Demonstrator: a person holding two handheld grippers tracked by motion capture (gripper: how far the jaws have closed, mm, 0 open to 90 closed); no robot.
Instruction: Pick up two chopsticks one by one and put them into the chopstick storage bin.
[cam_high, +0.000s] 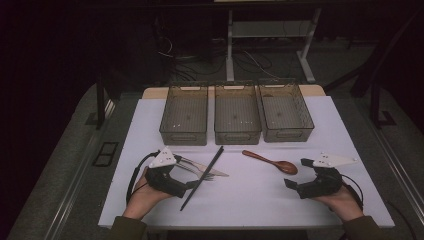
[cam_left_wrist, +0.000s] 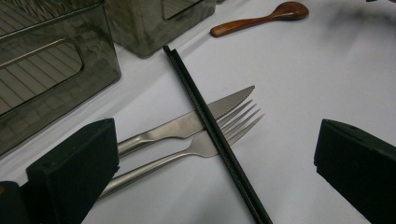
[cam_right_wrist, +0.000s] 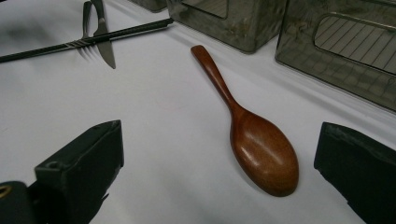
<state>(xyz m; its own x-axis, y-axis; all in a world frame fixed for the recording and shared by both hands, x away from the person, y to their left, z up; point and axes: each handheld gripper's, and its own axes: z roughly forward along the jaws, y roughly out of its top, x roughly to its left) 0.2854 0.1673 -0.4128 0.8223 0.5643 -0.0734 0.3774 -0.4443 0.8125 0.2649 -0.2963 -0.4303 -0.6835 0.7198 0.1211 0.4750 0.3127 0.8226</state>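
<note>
A steel knife (cam_high: 215, 171) and fork (cam_high: 197, 172) lie side by side on the white table top (cam_high: 250, 200), tips pointing right. A black pair of chopsticks (cam_high: 202, 177) lies diagonally across them. My left gripper (cam_high: 186, 175) rests open at their handle end; in the left gripper view the knife (cam_left_wrist: 182, 125), fork (cam_left_wrist: 163, 161) and chopsticks (cam_left_wrist: 187, 77) lie between and ahead of its jaws, untouched. A brown wooden spoon (cam_high: 272, 161) lies right of centre. My right gripper (cam_high: 296, 173) stands open just beside its bowl (cam_right_wrist: 264, 151), holding nothing.
Three smoky translucent bins stand in a row at the back: left (cam_high: 183, 135), middle (cam_high: 237, 136), right (cam_high: 287, 132), each looking empty. A hand holds each gripper near the table's front edge. Dark floor, cables and a desk frame lie beyond the table.
</note>
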